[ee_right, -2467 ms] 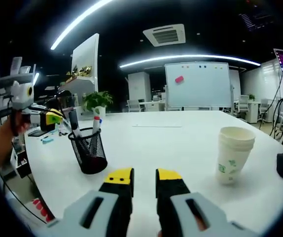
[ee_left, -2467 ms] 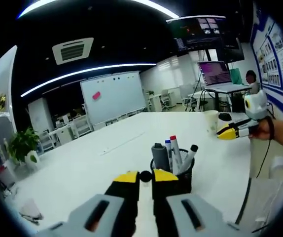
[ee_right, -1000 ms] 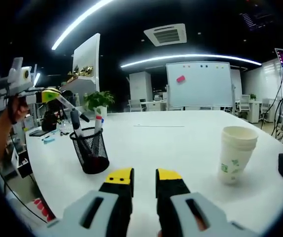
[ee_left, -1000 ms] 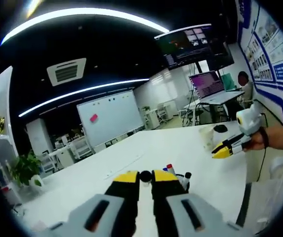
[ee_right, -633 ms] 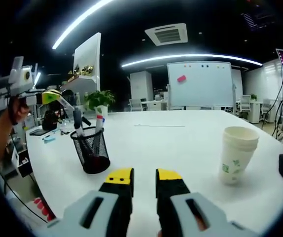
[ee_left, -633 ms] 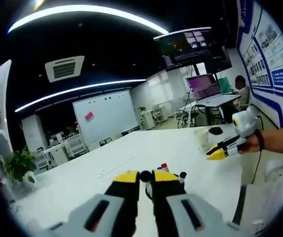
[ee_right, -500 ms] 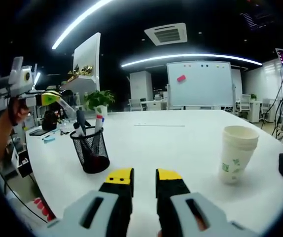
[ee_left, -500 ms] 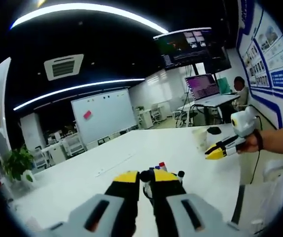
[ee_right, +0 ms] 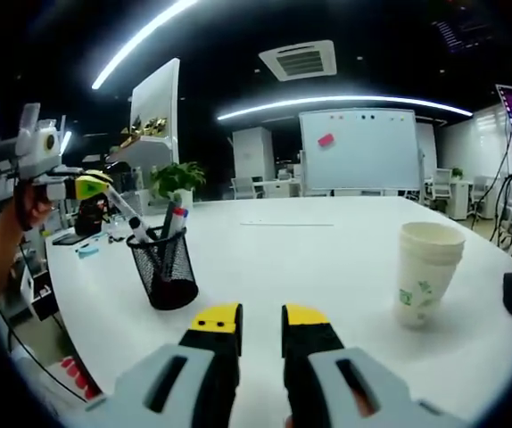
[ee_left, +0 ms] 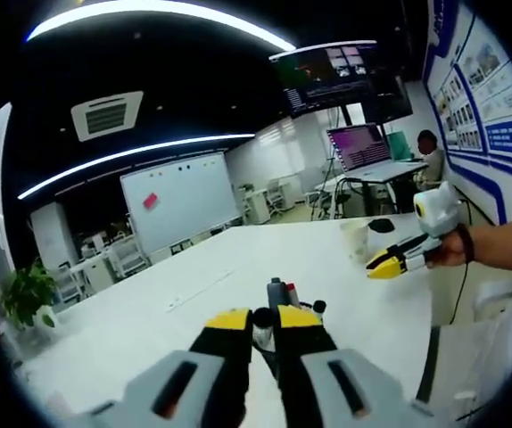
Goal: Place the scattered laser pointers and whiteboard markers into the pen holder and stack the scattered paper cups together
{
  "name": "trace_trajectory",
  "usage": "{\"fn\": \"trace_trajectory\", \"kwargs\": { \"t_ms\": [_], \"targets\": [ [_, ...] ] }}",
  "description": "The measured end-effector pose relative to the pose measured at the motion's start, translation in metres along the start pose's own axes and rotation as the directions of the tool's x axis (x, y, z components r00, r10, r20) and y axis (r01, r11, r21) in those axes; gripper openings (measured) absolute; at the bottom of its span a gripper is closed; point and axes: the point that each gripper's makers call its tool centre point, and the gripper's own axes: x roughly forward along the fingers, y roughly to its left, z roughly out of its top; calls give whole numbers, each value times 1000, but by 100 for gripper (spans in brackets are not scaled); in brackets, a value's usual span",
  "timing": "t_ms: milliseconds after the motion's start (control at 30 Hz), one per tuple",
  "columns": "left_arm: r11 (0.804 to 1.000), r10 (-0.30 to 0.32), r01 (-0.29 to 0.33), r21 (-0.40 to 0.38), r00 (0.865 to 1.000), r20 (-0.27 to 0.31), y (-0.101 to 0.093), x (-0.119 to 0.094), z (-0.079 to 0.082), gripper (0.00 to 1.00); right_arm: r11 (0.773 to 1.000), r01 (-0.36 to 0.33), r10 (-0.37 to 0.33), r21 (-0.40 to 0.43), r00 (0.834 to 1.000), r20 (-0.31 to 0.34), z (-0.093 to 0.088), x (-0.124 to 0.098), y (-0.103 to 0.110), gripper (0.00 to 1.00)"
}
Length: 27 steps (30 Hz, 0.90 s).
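Black mesh pen holder (ee_right: pixel 167 267) is standing on the white table (ee_right: pixel 327 259); left gripper (ee_right: pixel 94 186) is lowering a dark-capped marker (ee_right: pixel 129 218) into it, pinched. Right gripper (ee_right: pixel 260 321) is hovering, jaws narrow, empty; stacked paper cups (ee_right: pixel 425 272) are standing right.

A black mesh pen holder (ee_right: pixel 165 267) stands upright on the white table. A few markers poke out of its top, one with a red cap (ee_right: pixel 177 217) and one with a blue cap. A thin dark marker (ee_right: pixel 129 217) leans over the rim, tilted, with its lower end going into the holder and its upper end up by the yellow tips. The holder's top and its pens (ee_left: pixel 283 294) also peek up just behind the jaws in the left gripper view.

The paper cups (ee_right: pixel 425 272) are stacked together, one inside another. The stack is cream with a small green print on its side. It stands upright on the table, well apart from the pen holder. It looks small and far off (ee_left: pixel 356 241) in the left gripper view.
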Motion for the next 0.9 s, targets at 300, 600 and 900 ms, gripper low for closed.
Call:
{"fn": "trace_trajectory", "kwargs": {
  "t_ms": [300,600,900],
  "targets": [
    [1000,-6,6,4,1000,-12,-3,1,-4,10,1000,4,-4,4,1000,-1,-1,-1,-2,18],
    [1000,-2,2,4,1000,-18,-1,3,-7,10,1000,2,-2,6,1000,-1,-2,-1,-1,18],
    [1000,-15,15,-4,999,-38,-4,11,-15,11,1000,7,-7,8,1000,-2,-3,-2,-3,18]
  ]
}}
